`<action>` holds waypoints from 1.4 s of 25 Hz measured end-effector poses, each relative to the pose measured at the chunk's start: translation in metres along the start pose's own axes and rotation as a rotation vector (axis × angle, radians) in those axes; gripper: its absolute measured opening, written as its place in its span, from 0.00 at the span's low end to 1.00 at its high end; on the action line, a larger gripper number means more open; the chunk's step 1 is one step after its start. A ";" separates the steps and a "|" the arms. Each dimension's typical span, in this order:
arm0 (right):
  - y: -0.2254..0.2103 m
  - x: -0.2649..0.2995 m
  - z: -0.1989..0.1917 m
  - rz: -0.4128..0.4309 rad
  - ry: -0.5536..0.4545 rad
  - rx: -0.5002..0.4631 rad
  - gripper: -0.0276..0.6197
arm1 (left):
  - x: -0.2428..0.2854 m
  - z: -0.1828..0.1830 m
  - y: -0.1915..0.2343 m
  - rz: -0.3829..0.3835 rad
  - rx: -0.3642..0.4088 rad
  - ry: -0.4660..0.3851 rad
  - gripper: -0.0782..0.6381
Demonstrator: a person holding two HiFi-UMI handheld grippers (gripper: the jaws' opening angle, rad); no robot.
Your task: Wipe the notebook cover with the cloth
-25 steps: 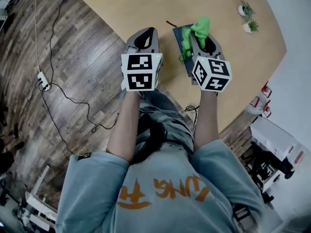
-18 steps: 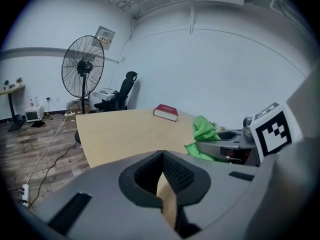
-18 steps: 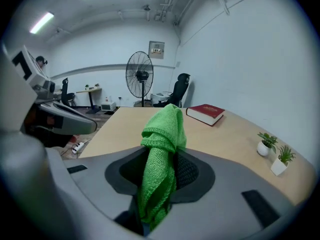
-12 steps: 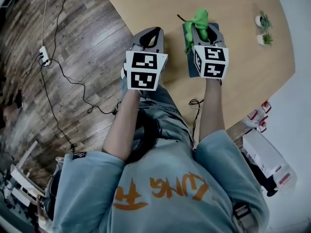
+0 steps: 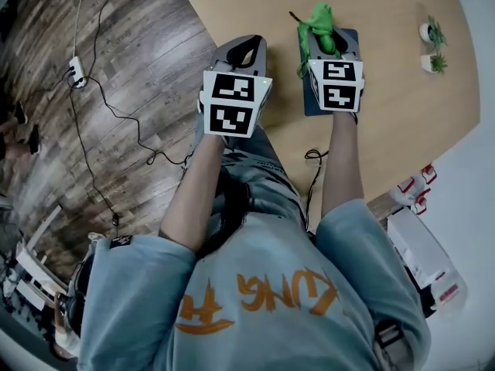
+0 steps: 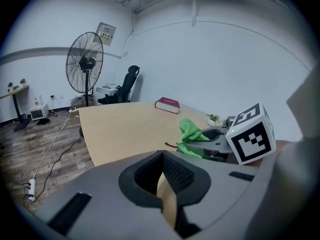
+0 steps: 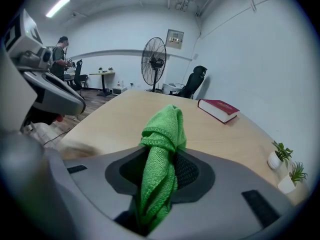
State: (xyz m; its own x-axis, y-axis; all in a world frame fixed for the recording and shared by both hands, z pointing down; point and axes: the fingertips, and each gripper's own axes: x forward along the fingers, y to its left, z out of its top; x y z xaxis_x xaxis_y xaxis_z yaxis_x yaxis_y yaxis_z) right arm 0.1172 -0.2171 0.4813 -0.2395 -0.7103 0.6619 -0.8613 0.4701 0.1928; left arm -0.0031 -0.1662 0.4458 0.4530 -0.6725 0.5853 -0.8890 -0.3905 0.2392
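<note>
My right gripper [image 5: 328,39] is shut on a bunched green cloth [image 5: 319,23], which sticks out past its jaws [image 7: 162,149]. It hovers over a dark blue notebook [image 5: 350,39] lying on the tan table [image 5: 387,6]; the gripper hides most of the cover. Whether the cloth touches the cover, I cannot tell. My left gripper [image 5: 247,40] is shut with nothing in it [image 6: 162,158], at the table's near edge, left of the notebook. The left gripper view shows the cloth [image 6: 189,131] and the right gripper [image 6: 212,140] off to its right.
A thin dark object [image 5: 294,15] lies by the notebook's far left corner. A red book [image 7: 219,109] and two small potted plants [image 5: 431,45] sit farther out on the table. Cables and a power strip [image 5: 76,72] lie on the wood floor. A standing fan [image 7: 154,64] is beyond the table.
My right gripper has carried the cloth a little farther along the notebook. The left gripper stays shut beside it. The head view has shifted.
</note>
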 end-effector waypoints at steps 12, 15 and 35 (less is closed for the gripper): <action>0.006 -0.009 -0.007 -0.007 0.009 0.009 0.22 | -0.002 -0.007 -0.009 -0.010 0.036 0.020 0.13; 0.006 -0.010 -0.009 -0.007 0.014 0.017 0.22 | -0.003 -0.007 -0.010 -0.015 0.046 0.024 0.13; 0.013 -0.031 -0.030 0.013 0.045 0.038 0.22 | -0.004 -0.008 -0.021 -0.046 0.080 0.034 0.13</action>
State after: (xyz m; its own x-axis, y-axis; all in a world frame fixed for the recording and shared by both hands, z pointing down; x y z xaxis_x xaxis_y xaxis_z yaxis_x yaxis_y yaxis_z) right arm 0.1270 -0.1738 0.4847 -0.2311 -0.6794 0.6964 -0.8749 0.4582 0.1567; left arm 0.0128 -0.1498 0.4448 0.4898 -0.6310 0.6016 -0.8582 -0.4708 0.2048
